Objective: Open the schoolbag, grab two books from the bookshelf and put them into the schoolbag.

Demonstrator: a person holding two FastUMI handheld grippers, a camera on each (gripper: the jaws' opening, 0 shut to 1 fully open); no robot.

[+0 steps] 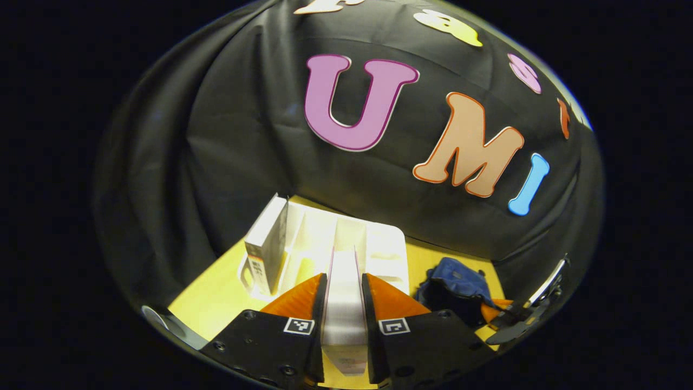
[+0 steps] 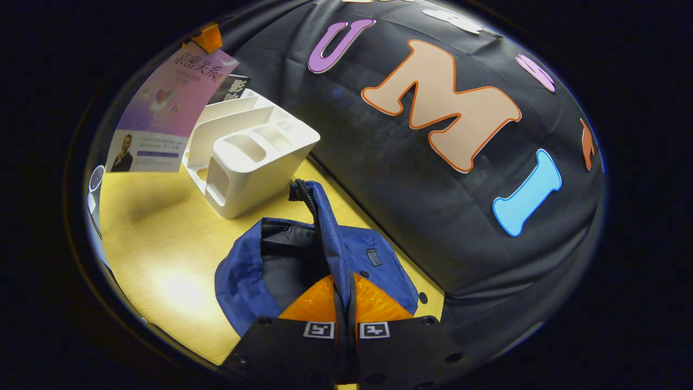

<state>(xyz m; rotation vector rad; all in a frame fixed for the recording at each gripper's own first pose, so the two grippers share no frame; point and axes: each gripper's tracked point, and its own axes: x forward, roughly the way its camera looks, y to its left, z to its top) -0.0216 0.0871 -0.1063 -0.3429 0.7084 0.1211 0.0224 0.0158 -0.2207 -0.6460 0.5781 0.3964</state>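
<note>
Left gripper view: the left tool (image 1: 344,295) grips a book (image 1: 344,314) edge-on, one finger pressed on each cover, the white page block facing the camera. The book is lifted off the yellow tabletop (image 1: 216,298) and sits in front of the white bookshelf (image 1: 379,244). A second book (image 1: 265,249) stands upright in the far-left slot of the bookshelf, white spine outward. The blue schoolbag (image 1: 455,281) lies on the tabletop to the right of the bookshelf. The right tool (image 1: 501,314) shows at the near right edge, just beside the schoolbag; detail there is too small to resolve.

Right gripper view: the right tool (image 2: 344,303) is closed narrow on the blue strap (image 2: 327,238) of the schoolbag (image 2: 249,281), both fingers pressing the strap, which rises taut toward a black corded end. The schoolbag mouth is open, dark lining (image 2: 287,265) visible to the left of the strap. The schoolbag rests on the tabletop (image 2: 162,244) near the booth wall. The bookshelf (image 2: 254,157) stands beyond it to the far left, its near compartments hollow. The held book (image 2: 162,108), purple-and-white cover facing the camera, is in the air to the left of the bookshelf, a finger (image 2: 208,37) of the left tool showing at its top edge. The dark top of the second book (image 2: 233,86) shows behind the bookshelf's far divider.
</note>
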